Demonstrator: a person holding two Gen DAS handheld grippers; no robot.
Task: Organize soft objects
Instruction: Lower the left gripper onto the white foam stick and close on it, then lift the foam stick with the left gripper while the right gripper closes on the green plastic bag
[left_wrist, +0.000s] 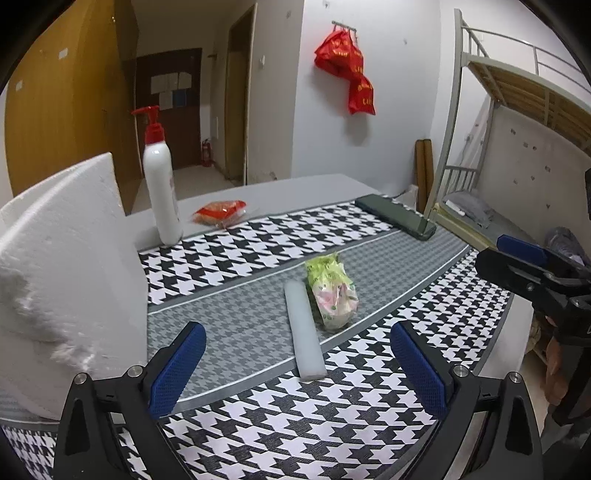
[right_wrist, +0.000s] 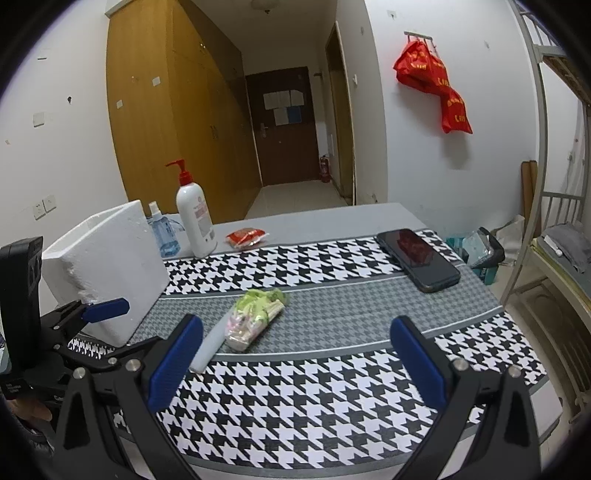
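Both of your grippers hang over the patterned cloth (left_wrist: 258, 251) with their fingers spread wide and nothing between them. Straight ahead of your left gripper (left_wrist: 297, 363), centred in the gap between its fingers, lies the grey foam stick (left_wrist: 303, 332), its near end pointing back at you; touching its far side is the crinkly snack bag (left_wrist: 332, 291). From your right gripper (right_wrist: 295, 363) the same pair sits ahead and nearer the left finger. The foam box (right_wrist: 107, 266) stands just outside your left gripper's left finger, and it is probably where these go, though nothing confirms that. I'd take the stick first: bring the left fingers down astride its middle, across its length, and close gently, since the foam will likely dent. The stick looks smooth and pale; the bag is clear film, green and pink, and slack.
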